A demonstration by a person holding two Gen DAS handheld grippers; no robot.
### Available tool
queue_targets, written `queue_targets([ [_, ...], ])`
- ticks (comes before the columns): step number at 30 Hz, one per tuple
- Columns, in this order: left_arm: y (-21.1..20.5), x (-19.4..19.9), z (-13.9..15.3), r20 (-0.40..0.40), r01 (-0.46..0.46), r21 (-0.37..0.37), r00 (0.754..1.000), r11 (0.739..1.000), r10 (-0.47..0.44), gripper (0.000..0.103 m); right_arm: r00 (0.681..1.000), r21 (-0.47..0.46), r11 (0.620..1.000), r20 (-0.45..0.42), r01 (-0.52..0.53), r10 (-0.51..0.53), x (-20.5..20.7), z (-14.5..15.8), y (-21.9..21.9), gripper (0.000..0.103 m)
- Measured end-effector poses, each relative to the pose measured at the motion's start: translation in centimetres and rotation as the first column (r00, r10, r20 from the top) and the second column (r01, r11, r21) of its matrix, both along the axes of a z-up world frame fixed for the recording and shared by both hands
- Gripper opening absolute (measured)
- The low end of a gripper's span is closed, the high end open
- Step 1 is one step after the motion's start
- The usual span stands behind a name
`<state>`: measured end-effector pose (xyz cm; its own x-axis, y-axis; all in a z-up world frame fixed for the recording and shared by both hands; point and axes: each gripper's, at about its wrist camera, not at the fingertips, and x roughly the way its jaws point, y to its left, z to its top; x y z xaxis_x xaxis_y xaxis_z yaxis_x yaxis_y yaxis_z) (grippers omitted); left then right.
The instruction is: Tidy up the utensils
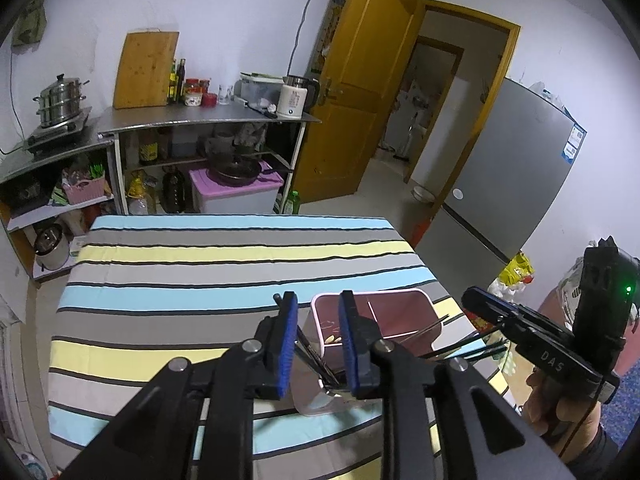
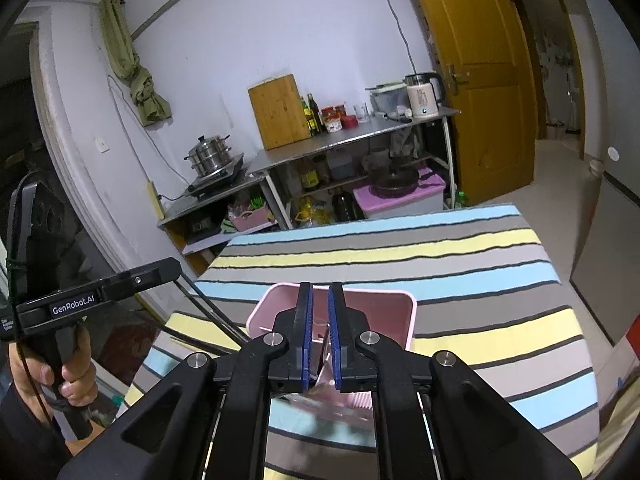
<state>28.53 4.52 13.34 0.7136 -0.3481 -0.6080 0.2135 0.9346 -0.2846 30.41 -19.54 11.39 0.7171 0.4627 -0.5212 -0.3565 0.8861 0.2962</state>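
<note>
A pink bin stands on the striped tablecloth at the near right. My left gripper hovers over the bin's near left corner with its blue pads apart. Dark chopsticks slant down through the gap, and neither pad presses on them. More dark chopsticks stick out of the bin to the right, under my right gripper. In the right wrist view my right gripper sits above the bin with a narrow gap between its pads. Only a pale sliver shows in that gap.
A metal counter with a cutting board, bottles, jars and a kettle stands beyond the table. A steamer pot sits on a stove at the left. A yellow door stands open, with a grey fridge at the right.
</note>
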Motion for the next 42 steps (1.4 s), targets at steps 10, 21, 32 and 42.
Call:
queue_targets([
  [10,0.3,-4.2,1.7,0.057,-0.023,0.018,0.998,1.000,0.022,0.028,0.998,0.025,1.000,0.061,0.005,-0.007,-4.4,2.2,-1.4,0.010],
  [21,-1.1,-10.7,-0.1,0.103,-0.031,0.008,0.994,1.000,0.030,0.040,0.995,0.010,1.000,0.099,0.003,-0.004,-10.7,1.0,-2.1,0.011],
  [32,-1.4,-15.3,-3.2,0.126,-0.091,0.016,0.988,0.996,0.089,0.044,0.992,-0.025,1.000,0.123,-0.005,0.008,-16.2,-1.8,-1.4,0.028],
  [42,-2.5,-18.7,-6.1,0.154,-0.119,0.047,0.982,0.992,0.111,0.044,0.989,-0.085,0.996,0.145,0.034,-0.021,-19.6,-4.5,-1.0,0.028],
])
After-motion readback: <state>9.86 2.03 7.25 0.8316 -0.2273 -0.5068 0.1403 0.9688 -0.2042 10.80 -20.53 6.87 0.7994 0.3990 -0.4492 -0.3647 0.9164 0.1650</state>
